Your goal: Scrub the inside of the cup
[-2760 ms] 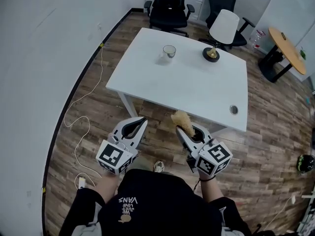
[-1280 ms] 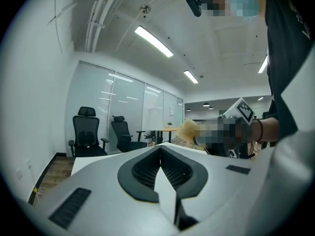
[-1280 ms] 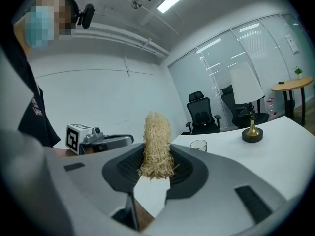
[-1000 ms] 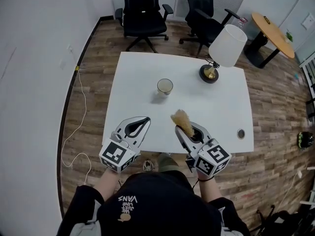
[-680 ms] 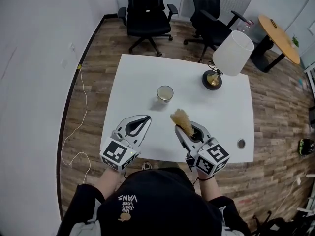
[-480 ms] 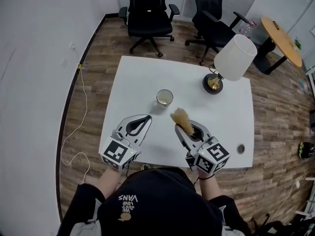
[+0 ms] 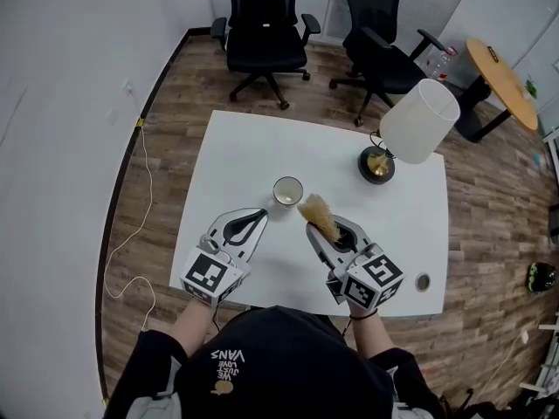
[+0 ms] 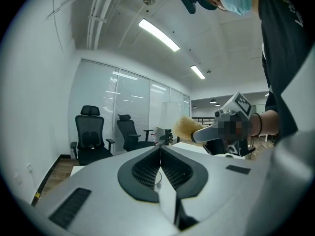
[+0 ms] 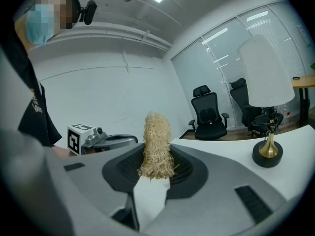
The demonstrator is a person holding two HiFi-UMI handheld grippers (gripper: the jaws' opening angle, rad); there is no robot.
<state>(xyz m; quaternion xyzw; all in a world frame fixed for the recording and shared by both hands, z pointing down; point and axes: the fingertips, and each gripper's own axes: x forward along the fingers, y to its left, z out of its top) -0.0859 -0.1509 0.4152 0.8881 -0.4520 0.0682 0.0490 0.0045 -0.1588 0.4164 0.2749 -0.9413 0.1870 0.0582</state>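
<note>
Both tongs have come forward since the earliest frame, from above the floor short of the bench (image 7: 253,142) to above its near part, and the cup (image 7: 286,190) now sits much closer to them. It stands upright on the white bench, its open mouth facing up, just beyond the tips of the two tongs and apart from both. The left tongs (image 7: 260,213) point toward the cup from the near left; their jaws are pressed together with nothing between them, as the left gripper view (image 8: 160,149) shows along the meeting line. The right tongs (image 7: 312,232) are clamped on the lower end of a straw-coloured scrubber (image 7: 317,216), whose bristly tuft sticks out past the tips and ends near the cup's right side without touching it. In the right gripper view the scrubber (image 9: 156,144) stands up from between the closed jaws of the right tongs (image 9: 153,175), with the left tongs (image 9: 110,139) level beside them. A lamp (image 7: 417,122) with a white shade stands at the far right of the bench. Two black office chairs (image 7: 264,24) stand on the wooden floor beyond the bench, and a white cable (image 7: 138,201) trails along the wall at the left.
</note>
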